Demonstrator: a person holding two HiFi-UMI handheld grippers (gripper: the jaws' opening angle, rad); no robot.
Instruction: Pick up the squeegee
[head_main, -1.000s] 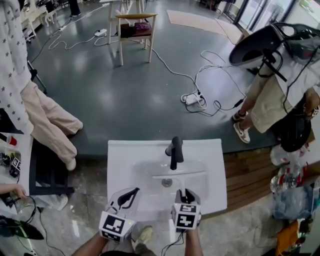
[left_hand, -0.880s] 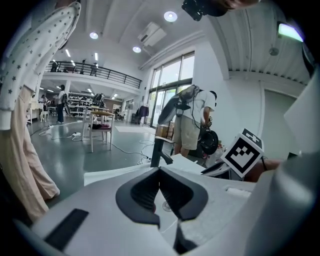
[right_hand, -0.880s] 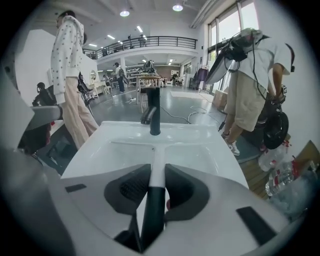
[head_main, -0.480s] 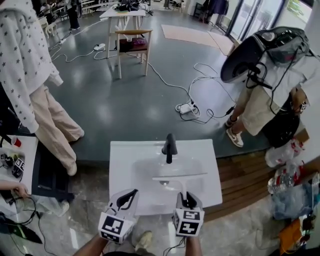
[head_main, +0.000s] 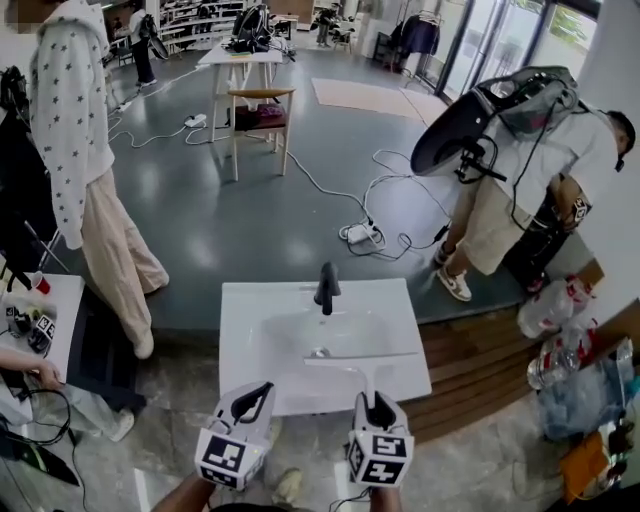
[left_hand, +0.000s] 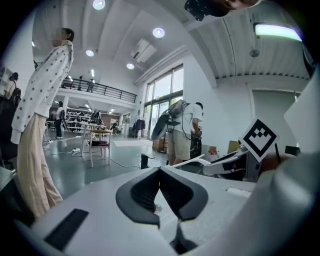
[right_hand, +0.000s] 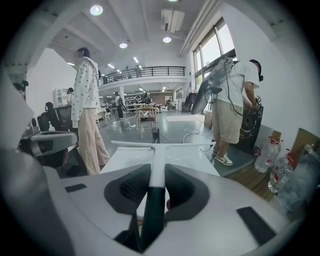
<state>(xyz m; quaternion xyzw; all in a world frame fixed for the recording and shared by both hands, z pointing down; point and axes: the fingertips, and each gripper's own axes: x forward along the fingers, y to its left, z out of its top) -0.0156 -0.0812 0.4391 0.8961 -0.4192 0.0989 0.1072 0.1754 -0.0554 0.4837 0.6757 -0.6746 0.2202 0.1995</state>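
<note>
Clamping the squeegee (head_main: 362, 357) by its handle between the narrowed fingers of the right gripper (head_main: 374, 403), holding it over the near part of the white sink (head_main: 250, 310) with the blade lying crosswise (handle's lower end disappearing inside the gripper body, so not showing). Holding the left gripper (head_main: 262, 388) just beside it, fingers pressing together on nothing. Seeing only a sliver of each forearm, cutting off at the head view's bottom edge.
</note>
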